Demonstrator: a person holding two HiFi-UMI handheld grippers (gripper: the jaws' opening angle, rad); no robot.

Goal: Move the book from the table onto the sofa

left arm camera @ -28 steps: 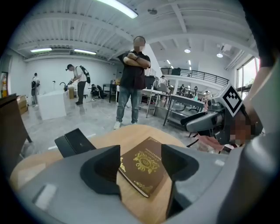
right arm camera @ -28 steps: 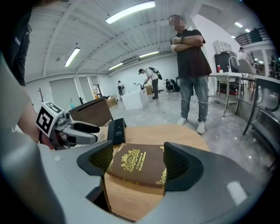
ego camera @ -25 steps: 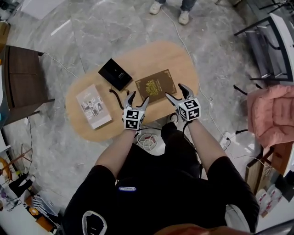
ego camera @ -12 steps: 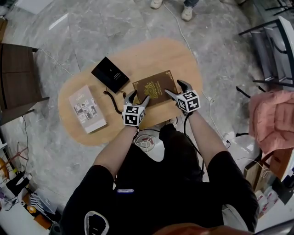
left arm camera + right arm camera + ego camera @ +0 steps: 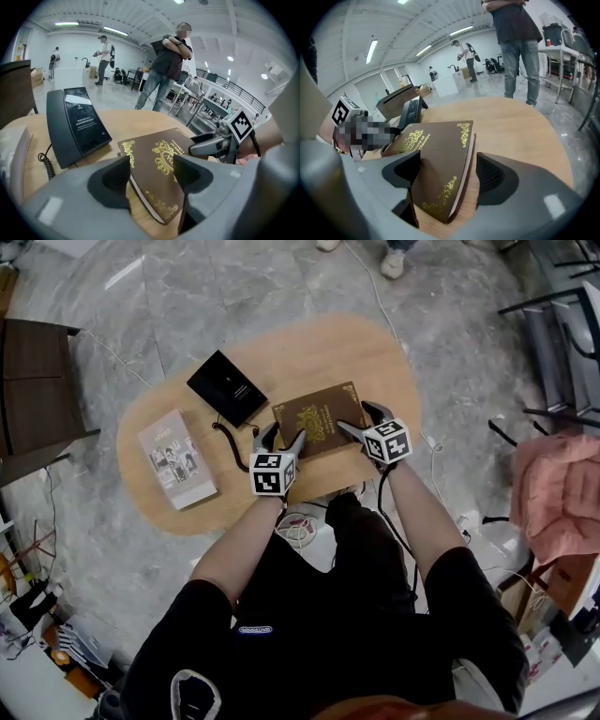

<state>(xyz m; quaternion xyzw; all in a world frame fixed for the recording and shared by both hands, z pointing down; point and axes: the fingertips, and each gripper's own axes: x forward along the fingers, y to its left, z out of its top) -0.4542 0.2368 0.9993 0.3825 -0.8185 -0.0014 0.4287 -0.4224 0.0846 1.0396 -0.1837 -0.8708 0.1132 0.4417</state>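
Left tool and right tool have reached the six-o'clock corners of the book (jaws apart, unclamped); lifting and carrying remain.

Dark brown book with gold filigree mid-frame, light wood table, black box upper left, grey marbled floor.

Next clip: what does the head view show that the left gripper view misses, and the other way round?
Only the head view shows the pink cushion at the right and the coiled white cable on the floor. Only the left gripper view shows the folded arms of a person standing beyond the table. Both show the brown book, the black box and the right gripper, its jaws apart at the book's corner.
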